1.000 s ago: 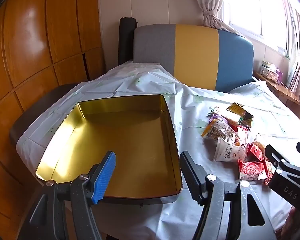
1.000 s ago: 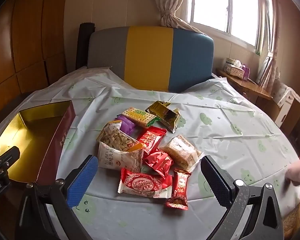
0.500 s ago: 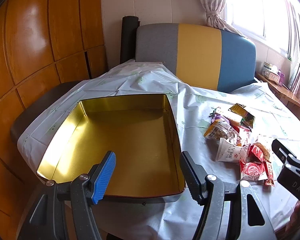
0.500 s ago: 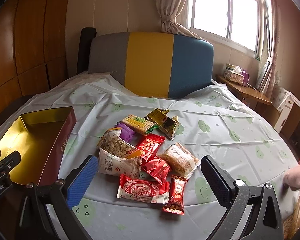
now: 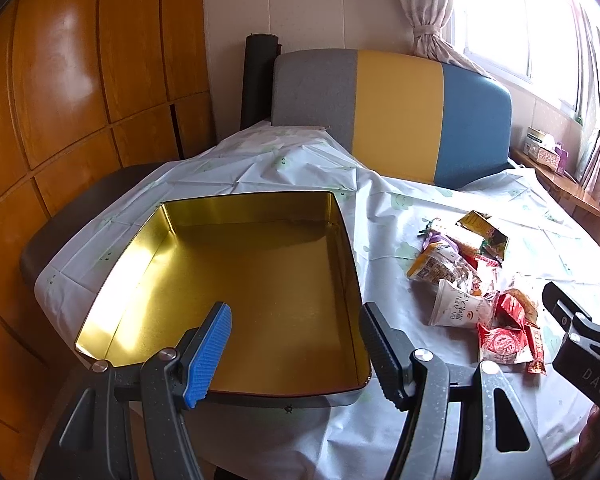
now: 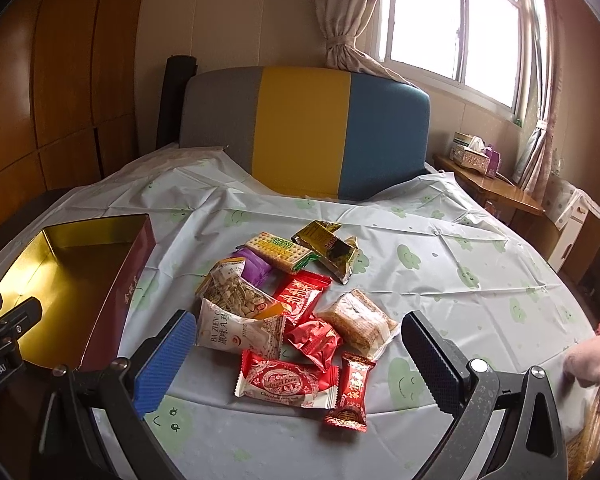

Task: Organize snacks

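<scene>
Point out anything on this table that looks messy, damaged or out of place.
The snack packets lie in a loose overlapping heap on the tablecloth, none in the gold-lined tin, which sits empty. The gold wrapper looks crumpled. Nothing seems spilled or broken.

One tin (image 6: pixel 112 300), gold inside, dark red outside. Snack packets in the pile, ten counted:
- red wrappers, four: one flat packet (image 6: pixel 302 294), one crumpled (image 6: pixel 314 340), one red-and-white chocolate bar (image 6: pixel 286 380), one small upright-printed piece (image 6: pixel 350 390)
- gold foil packets, two (image 6: pixel 316 234) (image 6: pixel 342 258)
- one cracker pack (image 6: pixel 280 250)
- one purple packet (image 6: pixel 256 268)
- one clear-window seed bag (image 6: pixel 236 294)
- one white pouch (image 6: pixel 240 330)
- one clear-wrapped brown cake (image 6: pixel 358 322)

That makes eleven; count may be off where packets overlap.
</scene>
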